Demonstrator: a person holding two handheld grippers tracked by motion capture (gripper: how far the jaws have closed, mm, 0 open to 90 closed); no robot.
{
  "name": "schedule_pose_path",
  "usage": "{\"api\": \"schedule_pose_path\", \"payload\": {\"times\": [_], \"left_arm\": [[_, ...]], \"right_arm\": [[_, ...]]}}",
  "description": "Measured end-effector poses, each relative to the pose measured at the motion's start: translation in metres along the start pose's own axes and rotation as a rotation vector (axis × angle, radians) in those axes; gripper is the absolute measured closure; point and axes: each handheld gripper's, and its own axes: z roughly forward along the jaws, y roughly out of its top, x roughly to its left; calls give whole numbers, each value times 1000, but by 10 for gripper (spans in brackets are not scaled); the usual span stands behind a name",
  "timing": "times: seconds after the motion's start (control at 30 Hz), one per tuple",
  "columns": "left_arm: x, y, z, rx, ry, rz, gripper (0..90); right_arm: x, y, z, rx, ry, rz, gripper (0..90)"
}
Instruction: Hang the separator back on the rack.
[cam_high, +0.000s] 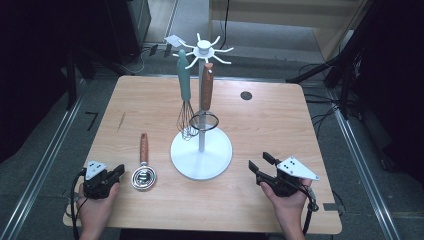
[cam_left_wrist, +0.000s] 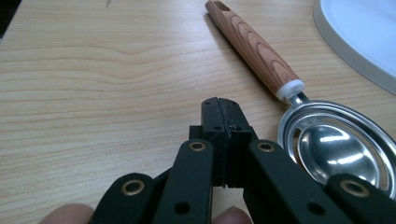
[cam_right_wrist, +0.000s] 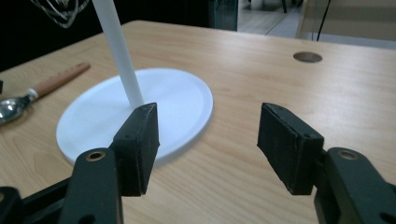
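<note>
Your left gripper (cam_left_wrist: 223, 122) has its jaws pressed flat together with nothing between them, resting low over the table (cam_high: 260, 120) just beside the metal bowl of the egg separator (cam_high: 143, 175), which lies flat on the wood with its wooden handle pointing away from you. Your right gripper (cam_right_wrist: 208, 144) has its jaws standing apart and empty, set down near the right edge of the white stand's round base (cam_high: 201, 155), not touching it. Going by how things lie, two utensils are already hung on the utensil stand (cam_high: 202, 107): the whisk (cam_high: 185, 97) with the pale green handle and the small strainer (cam_high: 205, 102) with the brown handle both dangle from the top hooks. The egg separator looks to be the one piece left, and it is not yet gripped or lifted. The hole in the handle's far end is probably what goes over a hook, though which hooks are free is hard to make out from the high view. What remains for you is to take hold of the handle, raise it and hang it.
</note>
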Motion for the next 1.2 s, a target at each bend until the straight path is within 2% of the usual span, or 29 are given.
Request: {"api": "schedule_pose_path", "payload": {"times": [0.07,0.13,0.2,0.3,0.43,0.57,0.67,0.93,1.07,1.13,1.17,1.2], "left_arm": [[-1,0,1,7,-10,11,900],[-1,1,0,12,-18,18,900],[-2,2,1,13,-35,28,900],[-4,3,3,26,-40,47,900],[-8,3,6,39,-64,63,900],[-14,3,8,54,-75,87,900],[-17,3,8,63,-82,97,900],[-27,-1,6,89,-123,132,900],[-29,0,4,76,-135,131,900],[-25,2,2,58,-135,101,876],[-23,3,1,43,-145,82,851],[-22,4,1,35,-158,78,825]], "right_arm": [[-2,-9,1,15,9,3,392],[-2,-18,2,39,27,37,387],[2,-26,4,77,27,17,383],[5,-32,2,102,29,10,379],[3,-32,2,96,26,48,381],[4,-32,4,96,35,59,386],[8,-32,5,103,42,33,387],[10,-32,6,108,55,30,391],[10,-32,6,108,55,32,391],[10,-31,6,107,56,28,391],[10,-31,6,105,57,28,391],[10,-31,6,106,56,27,391]]}}
